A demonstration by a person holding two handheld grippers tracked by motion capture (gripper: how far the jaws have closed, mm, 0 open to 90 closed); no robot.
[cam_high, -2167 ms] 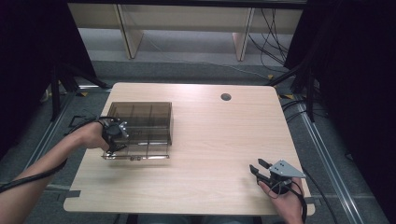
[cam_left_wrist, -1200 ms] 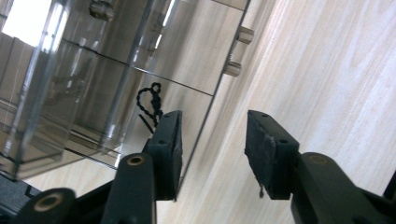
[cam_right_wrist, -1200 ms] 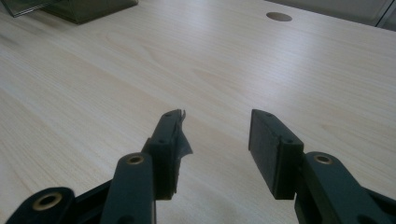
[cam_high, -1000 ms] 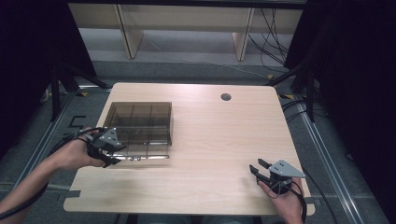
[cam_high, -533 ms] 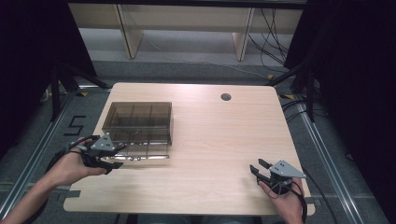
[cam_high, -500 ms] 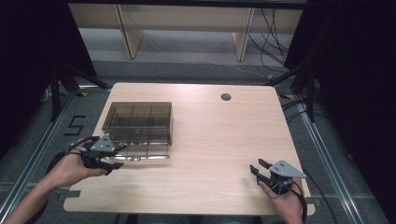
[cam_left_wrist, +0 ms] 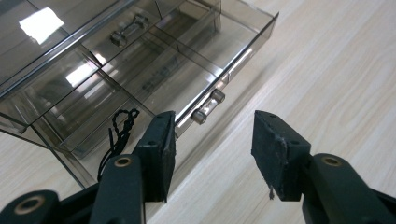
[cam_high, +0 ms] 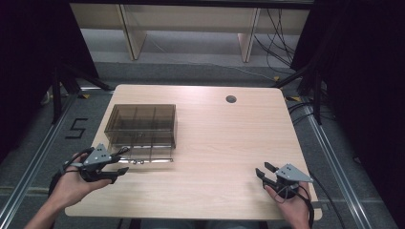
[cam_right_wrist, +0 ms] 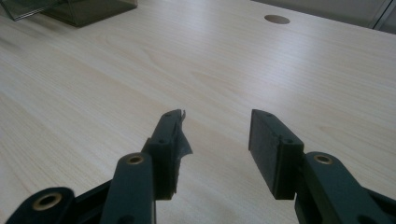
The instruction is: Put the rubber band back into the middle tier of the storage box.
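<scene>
A smoky clear plastic drawer box [cam_high: 141,121] stands on the left half of the wooden table [cam_high: 224,138]. Its low drawer [cam_high: 145,153] is slid out toward me, with divided compartments [cam_left_wrist: 154,79] and a small clear bar handle [cam_left_wrist: 208,106]. A thin black cord [cam_left_wrist: 120,131] lies in one near compartment. My left gripper [cam_high: 123,161] is just left of the drawer's front, its tips [cam_left_wrist: 212,154] short of the handle. Its jaws have just been opening, with nothing between them. My right gripper [cam_high: 263,172] rests open near the front right edge, over bare wood [cam_right_wrist: 215,144].
A round cable hole [cam_high: 231,99] sits at the back of the table [cam_right_wrist: 276,19]. The box's corner [cam_right_wrist: 88,9] shows far off in the right gripper view. Shelving legs and cables stand on the floor behind the table.
My left hand has drawn back from the drawer's front toward the table's near left corner and sunk a little. The right hand has kept still.
</scene>
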